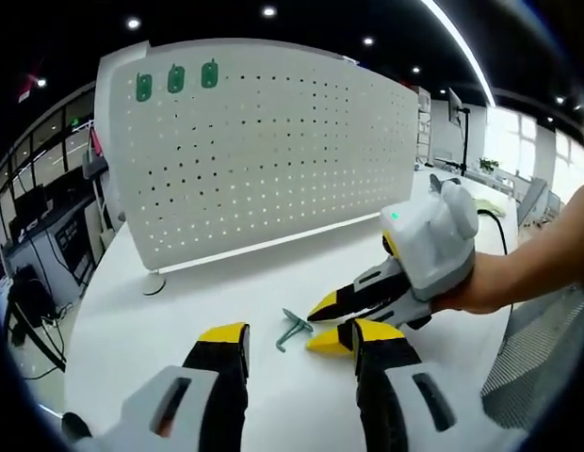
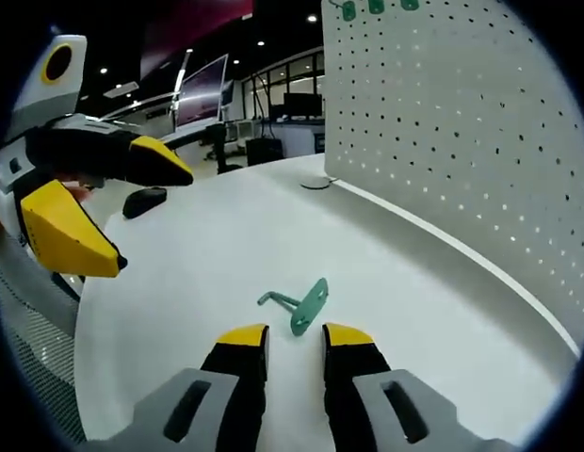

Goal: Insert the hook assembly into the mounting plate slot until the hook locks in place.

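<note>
A small green hook assembly (image 1: 293,329) (image 2: 301,303) lies flat on the white table (image 1: 160,311) (image 2: 217,254). My right gripper (image 2: 295,338) is open just short of it, its yellow tips apart with nothing between them. It comes into the left gripper view from the right (image 1: 318,324), a hand holding it. My left gripper (image 1: 301,337) is open wide and empty, a little back from the hook; in the right gripper view it hangs at the left (image 2: 154,220). The white perforated mounting plate (image 1: 273,141) (image 2: 462,141) stands upright behind, with three green hooks (image 1: 176,79) (image 2: 375,7) along its top edge.
The plate rests on a round foot (image 1: 154,282) (image 2: 318,182). A black object (image 2: 144,200) lies on the table near the left gripper. The table's edge curves round at the left (image 1: 71,367). Desks and monitors stand in the room beyond.
</note>
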`<state>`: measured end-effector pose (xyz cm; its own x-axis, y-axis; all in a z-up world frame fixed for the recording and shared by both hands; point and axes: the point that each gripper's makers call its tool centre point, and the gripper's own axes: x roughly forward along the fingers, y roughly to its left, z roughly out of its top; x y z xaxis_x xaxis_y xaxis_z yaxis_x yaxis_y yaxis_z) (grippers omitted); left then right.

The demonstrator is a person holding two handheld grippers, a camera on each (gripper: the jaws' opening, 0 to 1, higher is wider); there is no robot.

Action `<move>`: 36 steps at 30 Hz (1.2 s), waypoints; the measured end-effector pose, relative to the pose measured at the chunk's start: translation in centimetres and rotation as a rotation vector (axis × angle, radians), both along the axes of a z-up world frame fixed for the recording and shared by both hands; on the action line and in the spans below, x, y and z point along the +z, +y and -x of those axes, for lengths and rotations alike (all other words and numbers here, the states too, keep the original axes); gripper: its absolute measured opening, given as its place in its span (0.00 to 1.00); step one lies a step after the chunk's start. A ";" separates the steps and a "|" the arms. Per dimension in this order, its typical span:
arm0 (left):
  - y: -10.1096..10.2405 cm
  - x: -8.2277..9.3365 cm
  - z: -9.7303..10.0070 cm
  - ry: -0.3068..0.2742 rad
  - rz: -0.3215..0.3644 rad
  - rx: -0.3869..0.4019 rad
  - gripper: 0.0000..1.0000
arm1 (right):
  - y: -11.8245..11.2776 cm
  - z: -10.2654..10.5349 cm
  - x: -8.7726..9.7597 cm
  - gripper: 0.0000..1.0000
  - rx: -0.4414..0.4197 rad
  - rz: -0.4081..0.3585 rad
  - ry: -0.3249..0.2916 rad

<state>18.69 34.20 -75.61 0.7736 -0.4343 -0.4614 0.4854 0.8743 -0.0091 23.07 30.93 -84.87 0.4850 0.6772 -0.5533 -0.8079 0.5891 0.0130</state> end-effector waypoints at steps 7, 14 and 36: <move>0.0 -0.1 -0.1 0.005 0.004 0.000 0.45 | -0.6 -0.5 0.1 0.19 -0.023 -0.007 -0.002; -0.1 -0.2 0.0 0.008 0.002 -0.005 0.44 | -1.3 -1.0 0.1 0.15 -0.042 0.004 -0.018; -0.3 -0.4 0.0 0.014 0.002 -0.013 0.42 | -1.2 -1.1 0.1 0.03 -0.069 -0.057 0.019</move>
